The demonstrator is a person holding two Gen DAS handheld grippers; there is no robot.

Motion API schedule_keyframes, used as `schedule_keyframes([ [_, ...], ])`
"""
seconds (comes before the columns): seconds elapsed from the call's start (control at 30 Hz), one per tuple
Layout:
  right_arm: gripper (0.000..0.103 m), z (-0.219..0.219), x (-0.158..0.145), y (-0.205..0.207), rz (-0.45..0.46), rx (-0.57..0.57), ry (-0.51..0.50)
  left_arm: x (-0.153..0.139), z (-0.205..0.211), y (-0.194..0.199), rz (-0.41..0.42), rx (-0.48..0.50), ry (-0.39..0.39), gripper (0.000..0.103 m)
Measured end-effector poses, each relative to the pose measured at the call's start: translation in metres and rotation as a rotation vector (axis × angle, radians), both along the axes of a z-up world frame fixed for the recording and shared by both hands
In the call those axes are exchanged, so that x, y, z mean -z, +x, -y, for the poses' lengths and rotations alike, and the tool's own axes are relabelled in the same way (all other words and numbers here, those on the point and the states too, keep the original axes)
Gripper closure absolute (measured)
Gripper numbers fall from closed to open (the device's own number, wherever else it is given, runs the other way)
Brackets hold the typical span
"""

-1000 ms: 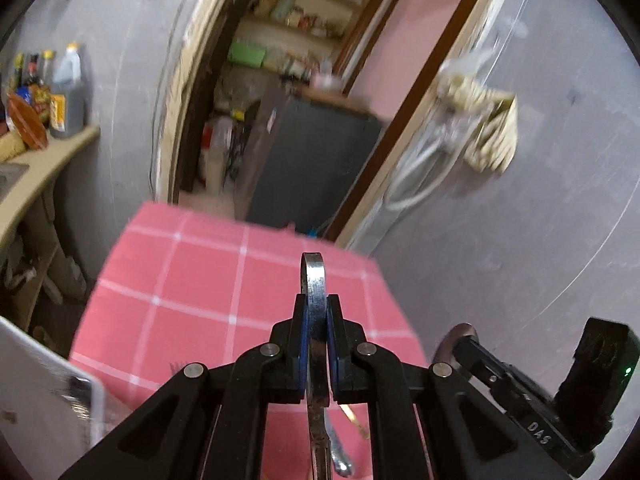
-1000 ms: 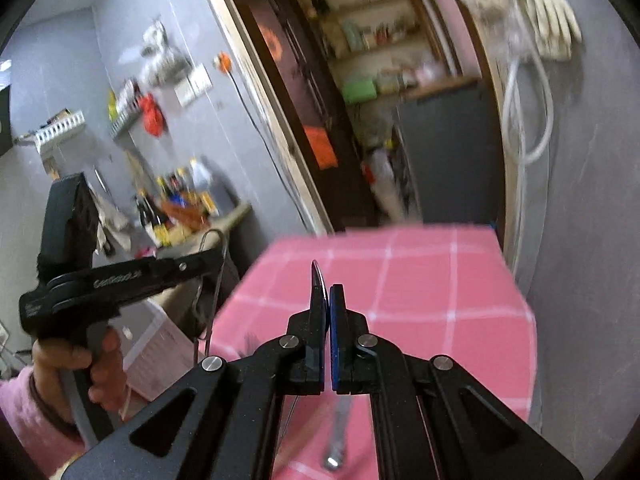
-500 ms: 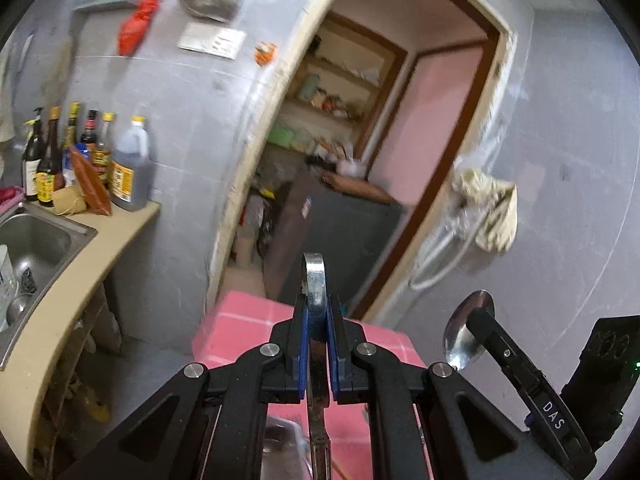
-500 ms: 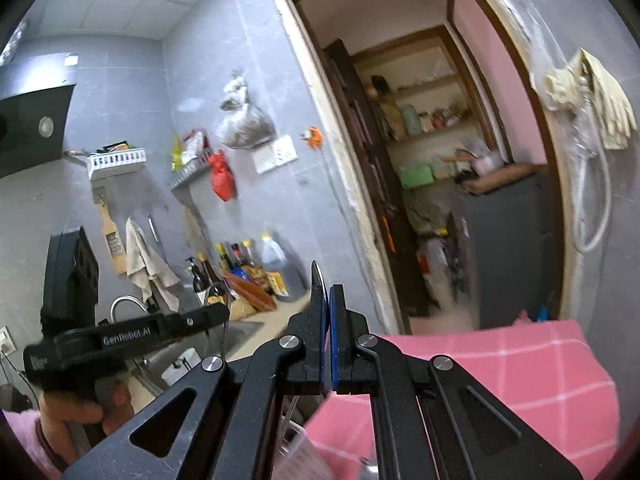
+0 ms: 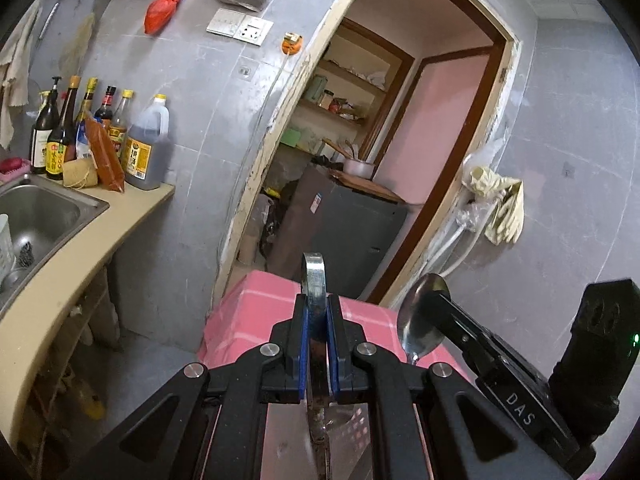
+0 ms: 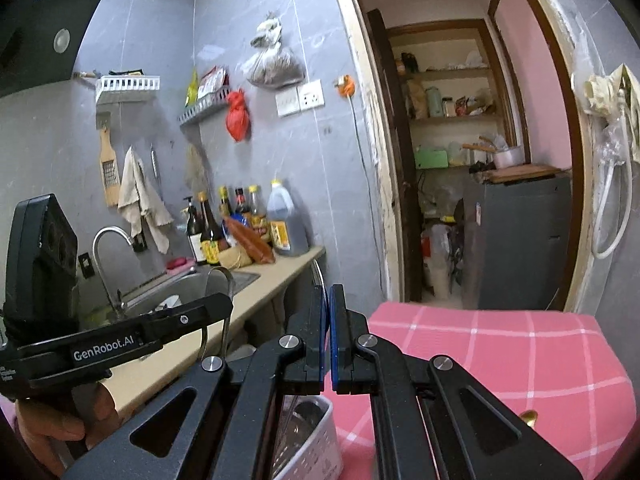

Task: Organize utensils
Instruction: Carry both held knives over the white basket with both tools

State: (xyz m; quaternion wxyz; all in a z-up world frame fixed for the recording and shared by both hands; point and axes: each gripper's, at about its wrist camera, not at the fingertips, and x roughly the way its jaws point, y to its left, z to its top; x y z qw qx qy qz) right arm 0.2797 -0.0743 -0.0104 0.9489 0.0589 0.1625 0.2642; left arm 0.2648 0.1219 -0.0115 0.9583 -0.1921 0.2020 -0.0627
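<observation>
My left gripper is shut on a flat metal utensil handle that sticks up between its blue pads, raised above the pink checked table. My right gripper is shut on a metal spoon, seen edge-on between the pads; its bowl shows in the left wrist view at lower right. The left gripper also shows in the right wrist view with its looped handle. A white perforated utensil basket sits on the table below the right gripper.
A beige counter with a steel sink and several sauce bottles stands at left. A doorway with shelves and a dark cabinet lies ahead. A gold utensil tip lies on the pink cloth.
Both grippers have lifted and tilted upward with their utensils, so the table has dropped low in view and the wall, counter and doorway fill the frames.
</observation>
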Motion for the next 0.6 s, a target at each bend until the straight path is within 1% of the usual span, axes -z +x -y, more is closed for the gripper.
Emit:
schedule_keyframes([
  [0.2, 0.101, 0.002, 0.011, -0.002, -0.037, -0.024, -0.005, 0.004, 0.009, -0.008, -0.025, 0.046, 0.08, 0.095],
  [0.27, 0.101, 0.003, 0.014, -0.004, -0.039, -0.024, -0.009, 0.004, 0.011, -0.011, -0.028, 0.054, 0.092, 0.095],
  [0.5, 0.1, 0.005, 0.016, -0.006, -0.056, -0.057, -0.012, 0.004, 0.013, -0.014, -0.071, 0.068, 0.089, 0.095],
  [0.6, 0.1, 0.008, 0.017, -0.007, -0.073, -0.078, -0.004, 0.004, 0.013, -0.018, -0.087, 0.063, 0.067, 0.095],
])
